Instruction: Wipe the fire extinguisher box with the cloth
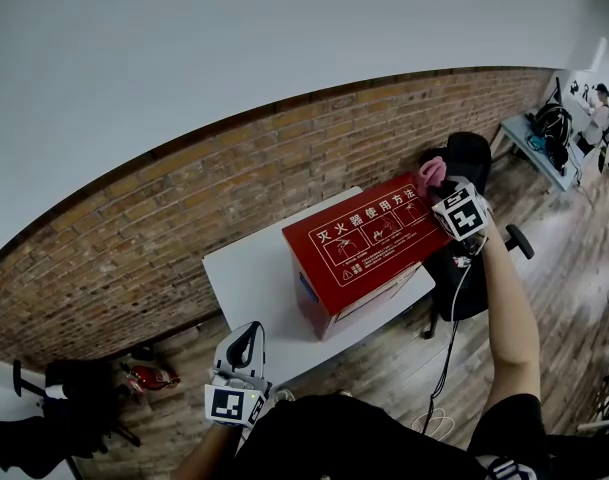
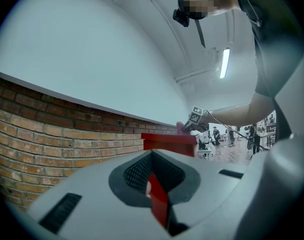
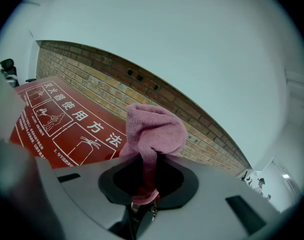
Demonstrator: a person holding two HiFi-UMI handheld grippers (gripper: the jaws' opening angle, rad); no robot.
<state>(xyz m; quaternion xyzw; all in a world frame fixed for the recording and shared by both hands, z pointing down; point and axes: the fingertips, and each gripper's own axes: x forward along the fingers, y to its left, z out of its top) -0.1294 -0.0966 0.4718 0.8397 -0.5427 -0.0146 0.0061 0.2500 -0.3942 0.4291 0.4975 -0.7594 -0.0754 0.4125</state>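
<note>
The right hand-held gripper [image 1: 441,184] is clenched on a pink cloth [image 3: 154,129]. The cloth runs down between the jaws and bunches above their tips. It sits at the far right corner of the top of the red fire extinguisher box [image 1: 369,238], and I cannot tell whether it presses on the surface.

The box lies flat on the right half of the white table [image 1: 254,268] with its printed face up. Its long axis runs left to right, roughly parallel to the brick wall [image 1: 184,208] behind it. The rest of the printed top stretches clear to the left of the cloth.

The left hand-held gripper [image 1: 246,336] has its jaws drawn together on nothing. It hangs at the table's near left edge, well apart from the box. The left half of the table is bare, and wooden floor [image 1: 574,248] lies beyond the right end.
</note>
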